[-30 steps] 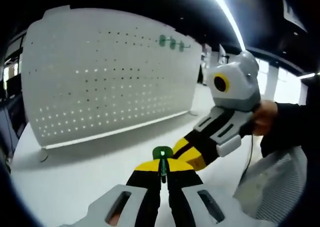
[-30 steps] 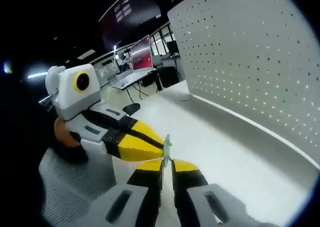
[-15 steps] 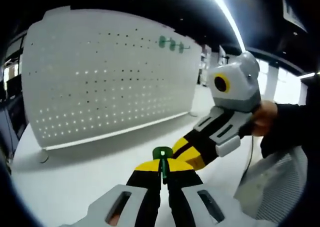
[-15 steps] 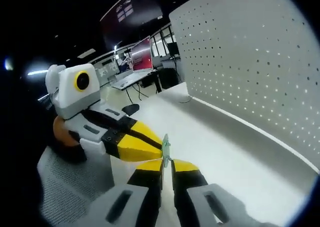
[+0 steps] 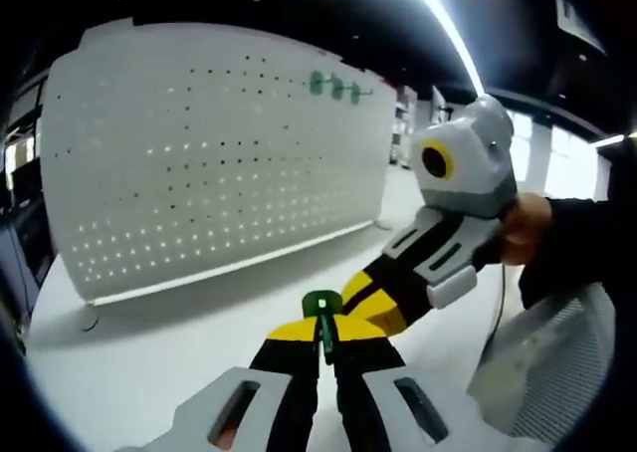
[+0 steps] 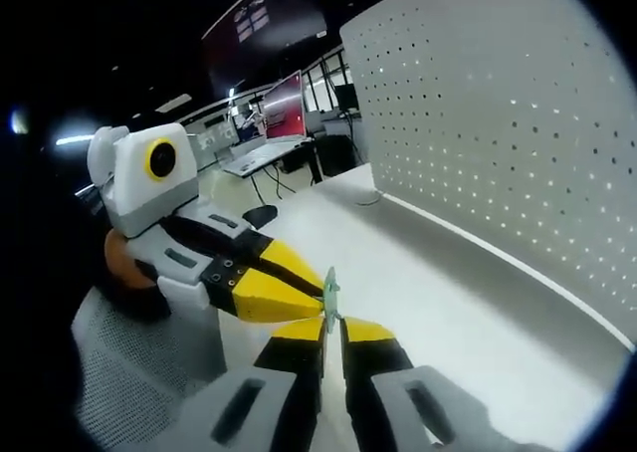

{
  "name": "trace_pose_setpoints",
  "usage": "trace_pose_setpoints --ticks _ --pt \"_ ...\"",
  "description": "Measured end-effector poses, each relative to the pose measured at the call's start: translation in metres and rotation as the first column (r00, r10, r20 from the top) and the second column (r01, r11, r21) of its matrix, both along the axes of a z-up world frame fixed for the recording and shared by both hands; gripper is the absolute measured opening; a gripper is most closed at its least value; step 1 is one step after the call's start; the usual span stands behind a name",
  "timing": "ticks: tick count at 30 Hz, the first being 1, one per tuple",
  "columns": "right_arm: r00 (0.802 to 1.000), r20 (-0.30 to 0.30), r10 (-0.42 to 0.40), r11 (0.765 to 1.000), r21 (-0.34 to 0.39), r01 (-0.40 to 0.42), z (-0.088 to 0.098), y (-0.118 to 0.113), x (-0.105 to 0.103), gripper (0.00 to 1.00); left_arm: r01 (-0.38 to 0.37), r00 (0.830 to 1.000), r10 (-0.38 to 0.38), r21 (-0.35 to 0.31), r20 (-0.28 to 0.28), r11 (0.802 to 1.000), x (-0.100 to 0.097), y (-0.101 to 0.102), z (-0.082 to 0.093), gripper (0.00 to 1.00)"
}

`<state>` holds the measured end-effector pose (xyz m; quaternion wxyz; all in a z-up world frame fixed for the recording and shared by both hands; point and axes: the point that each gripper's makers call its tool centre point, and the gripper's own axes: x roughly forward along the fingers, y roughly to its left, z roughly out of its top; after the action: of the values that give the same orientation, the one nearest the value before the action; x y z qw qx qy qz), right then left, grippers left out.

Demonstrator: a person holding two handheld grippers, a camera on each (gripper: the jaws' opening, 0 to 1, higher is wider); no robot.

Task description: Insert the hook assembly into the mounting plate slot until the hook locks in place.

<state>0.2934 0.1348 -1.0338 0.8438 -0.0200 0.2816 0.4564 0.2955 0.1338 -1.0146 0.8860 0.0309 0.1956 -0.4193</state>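
A small green hook piece [image 5: 322, 311] sits between the yellow tips of my left gripper [image 5: 324, 335], which is shut on it. My right gripper [image 5: 370, 303] reaches in from the right, and its tips meet the same piece. In the right gripper view the green hook piece [image 6: 331, 295] looks like a thin edge-on plate, with my right gripper [image 6: 331, 325] shut on it from below. The left gripper [image 6: 311, 300] touches it from the left. The white perforated mounting plate [image 5: 219, 153] stands upright on the table, with several green hooks [image 5: 333, 86] near its top right.
The white table [image 5: 139, 352] runs from the grippers to the plate's foot. A person's hand [image 5: 523, 228] holds the right gripper. A white mesh surface [image 5: 542, 362] lies at the lower right. Desks with a lit monitor [image 6: 283, 104] stand far behind.
Both views have shifted very slightly with the hands. The two grippers stay together on the green piece, at the same distance from the plate.
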Motion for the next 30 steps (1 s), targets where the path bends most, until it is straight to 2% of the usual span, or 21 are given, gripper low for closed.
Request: trace_pose_setpoints --ticks 2,12,30 --pt "1.000 0.000 -0.003 1.000 0.002 0.003 0.000 0.000 0.000 0.00 0.003 1.000 -0.003 -0.002 -0.001 1.000 0.000 0.000 0.000 0.06" --pt "1.000 0.007 -0.024 1.000 0.010 0.024 0.004 -0.007 0.000 0.00 0.024 1.000 -0.024 0.000 0.005 1.000 -0.002 -0.002 0.001 0.07" --pt "0.995 -0.001 -0.096 0.995 0.036 0.096 0.007 -0.037 0.010 0.00 0.018 1.000 -0.017 -0.027 0.025 0.999 0.000 0.000 0.009 0.08"
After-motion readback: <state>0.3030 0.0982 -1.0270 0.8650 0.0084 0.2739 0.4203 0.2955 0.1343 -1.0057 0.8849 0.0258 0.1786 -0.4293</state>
